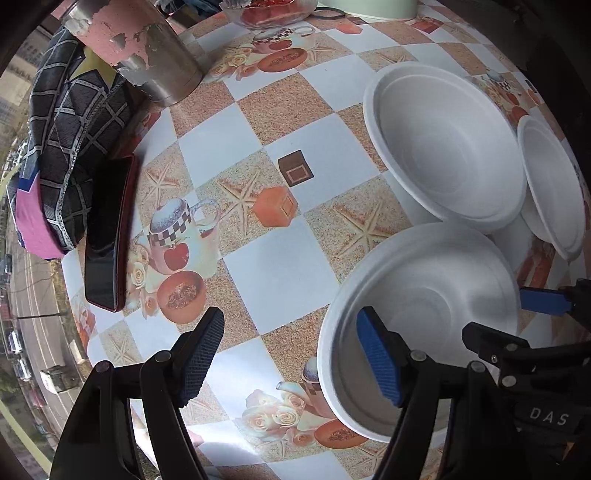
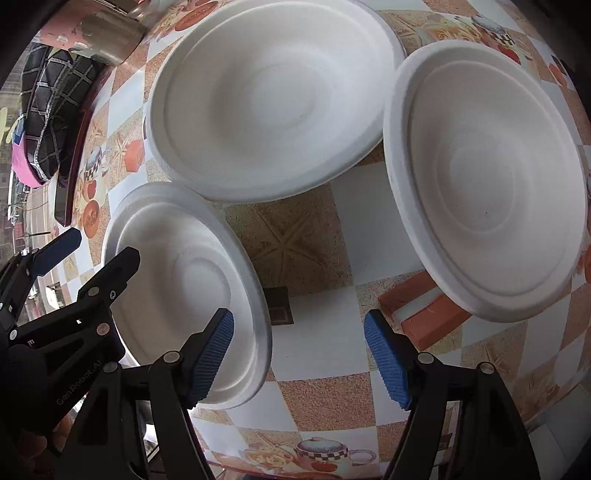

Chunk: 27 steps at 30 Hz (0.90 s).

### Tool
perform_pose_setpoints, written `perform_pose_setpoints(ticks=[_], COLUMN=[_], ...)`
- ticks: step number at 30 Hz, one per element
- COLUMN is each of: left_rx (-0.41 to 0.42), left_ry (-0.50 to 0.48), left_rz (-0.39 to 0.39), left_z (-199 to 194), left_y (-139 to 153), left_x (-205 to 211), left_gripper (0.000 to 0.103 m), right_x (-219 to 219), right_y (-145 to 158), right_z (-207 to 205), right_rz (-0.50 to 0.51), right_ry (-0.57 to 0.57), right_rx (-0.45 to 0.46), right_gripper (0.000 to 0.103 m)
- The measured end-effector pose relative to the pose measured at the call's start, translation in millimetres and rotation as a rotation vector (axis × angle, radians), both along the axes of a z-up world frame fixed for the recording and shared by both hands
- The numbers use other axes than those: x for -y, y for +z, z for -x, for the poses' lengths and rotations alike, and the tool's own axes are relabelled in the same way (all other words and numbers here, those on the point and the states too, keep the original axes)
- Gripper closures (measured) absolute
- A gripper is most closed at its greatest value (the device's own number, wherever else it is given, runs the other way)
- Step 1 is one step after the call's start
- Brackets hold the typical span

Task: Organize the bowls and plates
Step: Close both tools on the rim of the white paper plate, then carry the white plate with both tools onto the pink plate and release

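Three white foam bowls stand on a patterned tablecloth. In the left wrist view the near bowl point(image 1: 436, 295) lies under my left gripper point(image 1: 291, 354), which is open, its right finger over the bowl's inside. A larger bowl point(image 1: 443, 147) and a third bowl point(image 1: 554, 184) stand behind. My right gripper point(image 2: 299, 358) is open over bare cloth; its left finger is beside the near bowl's rim point(image 2: 255, 295). The larger bowl point(image 2: 273, 96) and the third bowl point(image 2: 487, 177) lie beyond. The other gripper point(image 2: 55, 251) shows at the left.
A worn metal tin point(image 1: 140, 48), a checked cloth bag point(image 1: 70, 147) and a dark phone point(image 1: 110, 236) sit at the table's left edge. A glass bowl of red food point(image 1: 269, 11) stands at the back.
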State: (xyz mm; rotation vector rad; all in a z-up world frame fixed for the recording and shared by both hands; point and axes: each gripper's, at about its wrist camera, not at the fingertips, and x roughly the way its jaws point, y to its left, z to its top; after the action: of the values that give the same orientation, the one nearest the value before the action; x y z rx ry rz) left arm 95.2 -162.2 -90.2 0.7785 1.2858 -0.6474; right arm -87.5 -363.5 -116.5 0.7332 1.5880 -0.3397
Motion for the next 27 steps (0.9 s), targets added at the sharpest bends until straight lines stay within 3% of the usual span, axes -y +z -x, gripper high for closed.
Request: perform_pose_setpoints(ticks=[1,3,4,6,9,10,15,27], left_rx=[-0.013,-0.038,-0.065,-0.132,-0.160,-0.167,-0.156,-0.196], left_ry=[-0.001,0.008,0.014,0.022,0.008,-0.003,-0.041,-0.082], left_rz=[-0.010,-0.025,-0.023,-0.004,0.006,0.004,-0.018,-0.035], left_z=[-1,-3,-3,-2,5,9,31,132], left_y=[-4,-11,-14,-17,-18,-18,-18,-26], left_x=[2,3,3,2,2,4,-2,-51], left_gripper=[0.025,0.026,0.032,0.048,0.066,0.074,0.074,0.074], right_x=[1,2,1,-2,-9,-12,-28,-75], right_y=[-1,-2,-1,0,-2,-2,-4,-6], right_z=[-1,0,-2,-5,-11,-13,-5,67], right_rz=[0.003,0.016,0.020,-0.026,-0.025,-0.027,-0.028,0.017], right_ry=[0.000,0.004,0.010,0.028,0.083,0.101,0.168,0.336], right_rx=[-0.001,-0.008,-0.001,0.034,0.032,0.036,0.018,-0.050], right_gripper=[0.030,0.050,0.054,0.079,0.086,0.087,0.087,0.086])
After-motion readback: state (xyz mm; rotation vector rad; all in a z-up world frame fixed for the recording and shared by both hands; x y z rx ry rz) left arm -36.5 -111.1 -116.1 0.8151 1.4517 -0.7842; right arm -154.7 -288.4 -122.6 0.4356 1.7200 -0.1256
